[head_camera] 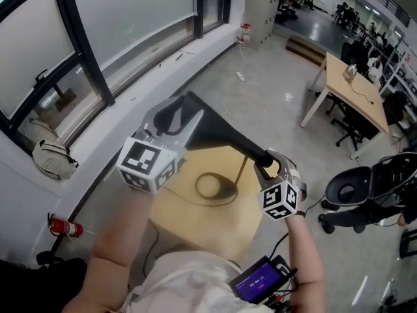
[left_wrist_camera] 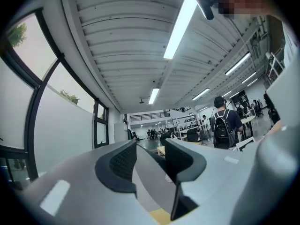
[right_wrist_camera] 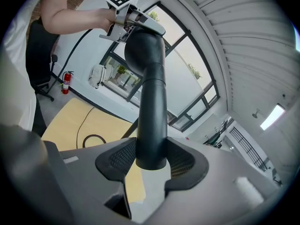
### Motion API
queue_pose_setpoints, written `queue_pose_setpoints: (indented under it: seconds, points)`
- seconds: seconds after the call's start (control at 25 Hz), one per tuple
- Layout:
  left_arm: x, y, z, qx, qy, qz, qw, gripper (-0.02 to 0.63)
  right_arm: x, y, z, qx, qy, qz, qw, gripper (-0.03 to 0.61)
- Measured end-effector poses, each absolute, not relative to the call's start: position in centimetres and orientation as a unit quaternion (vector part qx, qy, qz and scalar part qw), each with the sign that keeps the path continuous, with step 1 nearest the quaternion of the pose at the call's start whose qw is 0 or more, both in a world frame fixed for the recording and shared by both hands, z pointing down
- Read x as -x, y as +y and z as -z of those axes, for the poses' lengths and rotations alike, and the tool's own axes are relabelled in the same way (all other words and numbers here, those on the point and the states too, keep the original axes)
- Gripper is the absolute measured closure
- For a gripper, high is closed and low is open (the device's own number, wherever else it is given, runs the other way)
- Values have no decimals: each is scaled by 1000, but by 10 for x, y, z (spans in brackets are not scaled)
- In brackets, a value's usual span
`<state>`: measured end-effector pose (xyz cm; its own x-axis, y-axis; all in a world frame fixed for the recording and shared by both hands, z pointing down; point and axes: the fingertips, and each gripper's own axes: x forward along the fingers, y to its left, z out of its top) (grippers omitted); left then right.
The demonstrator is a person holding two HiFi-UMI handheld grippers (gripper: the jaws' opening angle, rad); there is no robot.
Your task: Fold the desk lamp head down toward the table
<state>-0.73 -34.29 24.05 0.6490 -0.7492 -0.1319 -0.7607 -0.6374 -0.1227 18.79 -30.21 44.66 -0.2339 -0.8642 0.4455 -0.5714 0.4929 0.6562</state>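
Note:
A black desk lamp stands over a round wooden table (head_camera: 195,230). Its flat head (head_camera: 212,128) reaches up and left, and its thick arm (right_wrist_camera: 152,111) runs back to my right gripper. My left gripper (head_camera: 181,117) is shut on the far end of the lamp head, which fills the gap between its pads (left_wrist_camera: 123,162). My right gripper (head_camera: 268,165) is shut on the lamp arm, both pads pressed against the black tube (right_wrist_camera: 151,161). From the right gripper view, the left gripper (right_wrist_camera: 135,21) sits on top of the lamp head (right_wrist_camera: 143,48). The lamp's base is hidden.
A black cable loop (head_camera: 212,186) lies on the table. A fire extinguisher (head_camera: 65,227) and a bag (head_camera: 53,156) sit by the window wall at the left. An office chair (head_camera: 358,194) and a wooden desk (head_camera: 352,83) stand at the right. A person with a backpack (left_wrist_camera: 224,125) stands far off.

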Motion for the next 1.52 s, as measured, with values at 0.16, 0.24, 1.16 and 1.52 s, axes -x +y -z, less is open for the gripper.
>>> queue_pose_setpoints:
  seconds: [0.16, 0.24, 1.16, 1.52]
  points:
    - [9, -340, -242, 906, 413, -45, 82, 426, -189, -298, -447, -474, -757, 181, 412, 368]
    - [9, -339, -243, 907, 411, -49, 80, 425, -191, -297, -446, -474, -753, 182, 418, 368]
    - [39, -354, -283, 911, 400, -101, -1, 423, -197, -295, -435, -466, -694, 215, 506, 368]
    - [43, -359, -295, 915, 390, -102, -20, 423, -200, -294, -432, -469, -672, 218, 530, 370]
